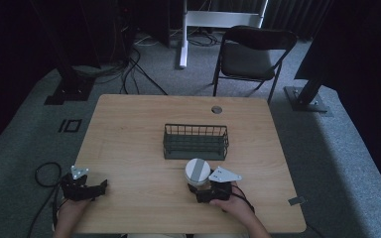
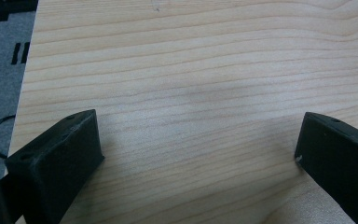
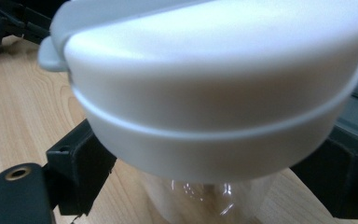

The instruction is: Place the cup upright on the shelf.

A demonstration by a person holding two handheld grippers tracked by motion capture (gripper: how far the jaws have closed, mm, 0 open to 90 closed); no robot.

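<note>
We've got the right hand-held gripper (image 1: pixel 204 191) closed on the clear jar (image 3: pixel 200 200) w/ white lid (image 1: pixel 197 169), near bench (image 1: pixel 129 148) front, before the basket (image 1: pixel 196 141). Prob. light, slick, rigid; grip below lid. Left hand-held gripper (image 1: pixel 99 187) wide open, empty.

Pale, matt wood-grain bench (image 1: pixel 144 144); dark wire-metal basket (image 1: pixel 196 141); clear glossy plastic jar (image 3: pixel 200 198) with smooth white plastic lid (image 3: pixel 214 88).
</note>
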